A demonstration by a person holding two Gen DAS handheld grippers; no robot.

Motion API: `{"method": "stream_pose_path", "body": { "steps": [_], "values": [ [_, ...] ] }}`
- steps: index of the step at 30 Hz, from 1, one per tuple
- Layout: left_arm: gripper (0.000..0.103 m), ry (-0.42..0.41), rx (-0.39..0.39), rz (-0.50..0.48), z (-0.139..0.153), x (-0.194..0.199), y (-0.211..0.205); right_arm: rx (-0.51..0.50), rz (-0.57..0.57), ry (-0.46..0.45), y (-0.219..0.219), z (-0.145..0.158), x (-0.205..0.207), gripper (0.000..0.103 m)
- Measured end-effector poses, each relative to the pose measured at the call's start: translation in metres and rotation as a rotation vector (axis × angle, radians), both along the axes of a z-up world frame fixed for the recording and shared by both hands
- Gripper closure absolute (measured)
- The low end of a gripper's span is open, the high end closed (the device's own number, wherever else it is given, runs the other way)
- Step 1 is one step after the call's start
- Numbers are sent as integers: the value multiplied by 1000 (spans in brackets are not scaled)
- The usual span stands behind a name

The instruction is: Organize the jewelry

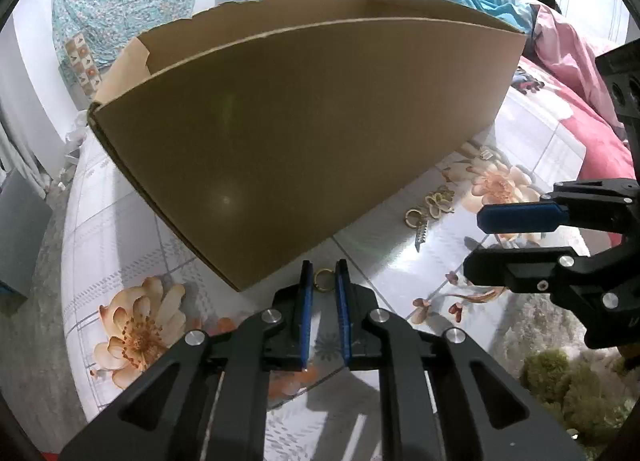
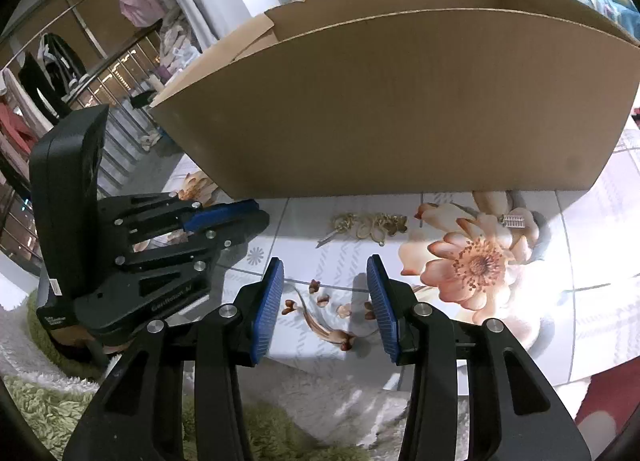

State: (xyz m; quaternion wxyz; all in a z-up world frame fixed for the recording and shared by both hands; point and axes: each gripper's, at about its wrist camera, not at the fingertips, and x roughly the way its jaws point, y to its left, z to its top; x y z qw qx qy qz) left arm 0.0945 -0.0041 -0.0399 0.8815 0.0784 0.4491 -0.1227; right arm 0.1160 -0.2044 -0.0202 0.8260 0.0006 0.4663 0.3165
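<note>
The only writing we can make out sits on the left gripper point(image 2: 256, 215) as seen from the right wrist: raised letters along its black body that seem to begin "Gen", and a small white label lower down that is too blurred for us to read. The cardboard box point(image 1: 304, 121) carries no print on the wall facing us.

We take the cardboard box as our landmark. Just in front of its near corner lies a gold ring point(image 1: 323, 280) on the flowered tablecloth point(image 1: 132, 229). We see the left gripper's blue pads point(image 1: 307, 297) drawn in close on either side of that ring, with only a narrow gap left; we read the jaws as closed on the gold ring, though whether the pads truly press it we cannot be sure.

Also in front of the box, along its long wall, lies a small heap of gold jewelry point(image 2: 370, 225), with a toothed metal hair clip point(image 1: 422, 235) at its edge. A second small clip point(image 2: 514, 220) rests further along, on a printed flower.

The right gripper point(image 2: 326, 301) hangs on the near side of that heap, jaws standing apart, with nothing between them but tablecloth.
</note>
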Motion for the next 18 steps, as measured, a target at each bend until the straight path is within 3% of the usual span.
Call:
{"method": "stream_pose_path", "body": {
  "steps": [16,18],
  "values": [
    [92,-30,-43,-8,6,-9,3,-78,26,-104,26,5,3,62],
    [92,-34,-56,-8,7,-9,3,-99,38,-116,32,3,4,66]
  ]
}}
